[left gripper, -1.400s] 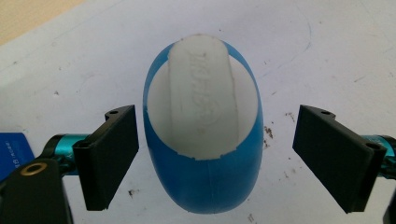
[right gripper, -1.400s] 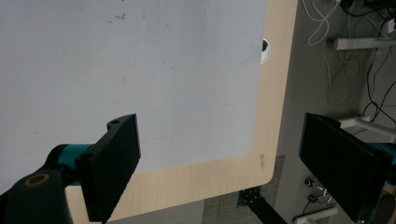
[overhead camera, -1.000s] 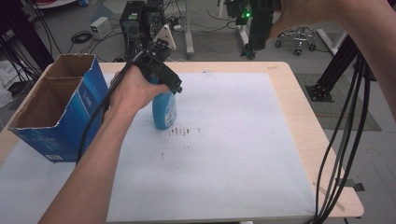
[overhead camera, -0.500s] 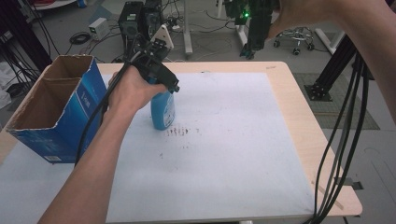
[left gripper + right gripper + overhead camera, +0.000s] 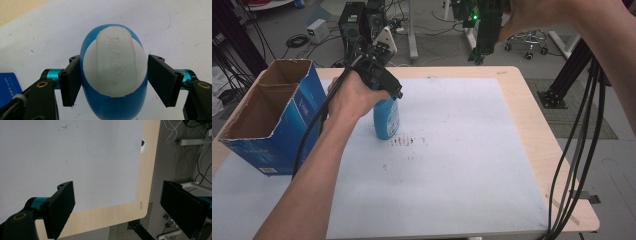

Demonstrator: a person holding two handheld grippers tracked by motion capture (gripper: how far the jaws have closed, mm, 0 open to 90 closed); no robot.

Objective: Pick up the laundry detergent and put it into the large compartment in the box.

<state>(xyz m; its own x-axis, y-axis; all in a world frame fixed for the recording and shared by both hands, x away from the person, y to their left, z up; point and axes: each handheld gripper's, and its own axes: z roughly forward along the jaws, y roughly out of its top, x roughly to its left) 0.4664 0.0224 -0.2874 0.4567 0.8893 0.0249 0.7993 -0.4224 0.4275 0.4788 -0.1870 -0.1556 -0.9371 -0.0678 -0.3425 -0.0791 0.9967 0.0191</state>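
A forearm is seen entering the high view from 7 o'clock, and the left hand (image 5: 349, 95) is wrapped around the left gripper (image 5: 388, 92), which is held over the top of a blue bottle (image 5: 386, 118). The bottle is stood upright on the white sheet (image 5: 452, 165) that covers most of the wooden table (image 5: 532, 130), just left of the sheet's centre. In the left gripper view the bottle's white cap (image 5: 114, 67) is seen from above between the two black jaws: the jaw at 9 o'clock is pressed against the bottle's side, while a thin gap is left between the bottle and the jaw at 3 o'clock, so the bottle is bracketed closely but not yet clamped from both sides.

A patch of small dark marks (image 5: 404, 142) is printed or smeared on the sheet just beside the bottle's base, toward 4 o'clock of it. At 9 o'clock of the table an open blue cardboard box (image 5: 272, 120) is set on the sheet, its brown inside divided into two compartments, and it is kept apart from the bottle by the forearm.

Farther off, at 1 o'clock, the right gripper (image 5: 484, 30) is held high above the table's far edge, with black cables (image 5: 582, 150) hung down from it past the table's right side. In the right gripper view its jaws are spread wide with nothing between them, above the sheet's corner and the table edge.
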